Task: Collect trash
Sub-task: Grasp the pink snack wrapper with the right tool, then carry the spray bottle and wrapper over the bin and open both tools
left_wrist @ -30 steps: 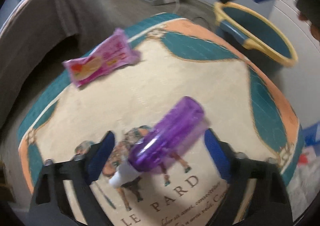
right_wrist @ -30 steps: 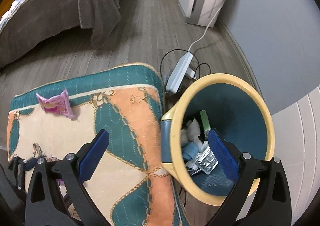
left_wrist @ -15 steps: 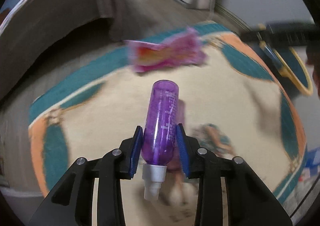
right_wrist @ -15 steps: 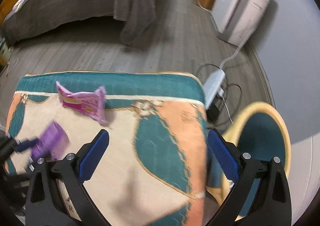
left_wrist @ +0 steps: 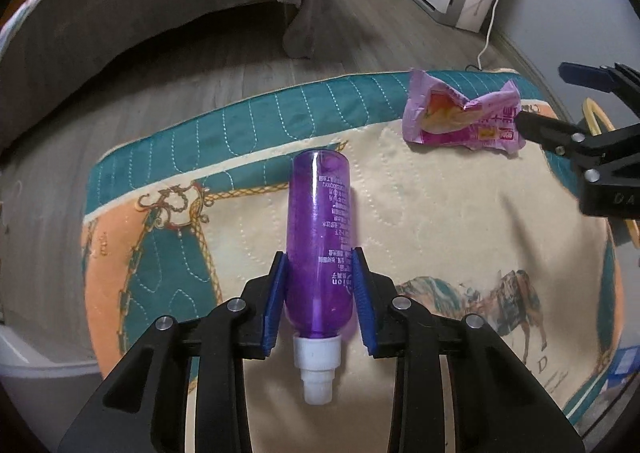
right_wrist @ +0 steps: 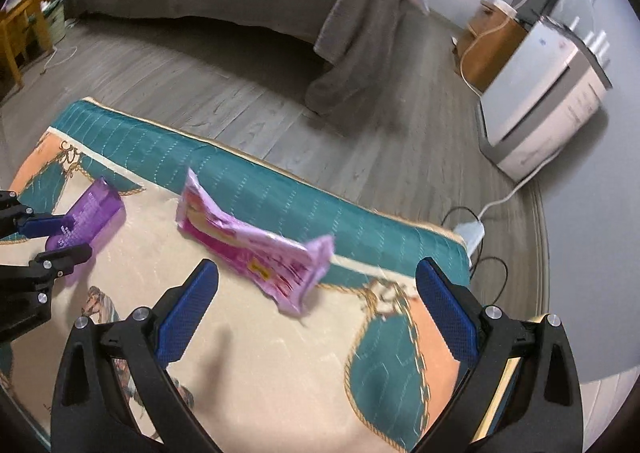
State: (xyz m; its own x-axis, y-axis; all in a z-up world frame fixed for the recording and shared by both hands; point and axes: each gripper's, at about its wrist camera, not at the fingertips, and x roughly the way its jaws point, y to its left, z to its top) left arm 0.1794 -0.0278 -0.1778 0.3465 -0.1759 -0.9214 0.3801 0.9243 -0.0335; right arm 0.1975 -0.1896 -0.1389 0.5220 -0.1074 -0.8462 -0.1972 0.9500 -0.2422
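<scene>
In the right view, cabinet [right_wrist: 540, 101] shows whole.

A see-through purple bottle [left_wrist: 319, 237] with a white cap lies on a quilted mat [left_wrist: 240, 125], cream in the middle, teal at its edges, orange corner panels. The crumpled wrapper [right_wrist: 256, 249] is pink. Blue gripper pads [right_wrist: 188, 317].

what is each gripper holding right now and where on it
Left gripper, jaws closing, grips the purple spray bottle on its body near the white nozzle. Right gripper holds nothing.
</scene>
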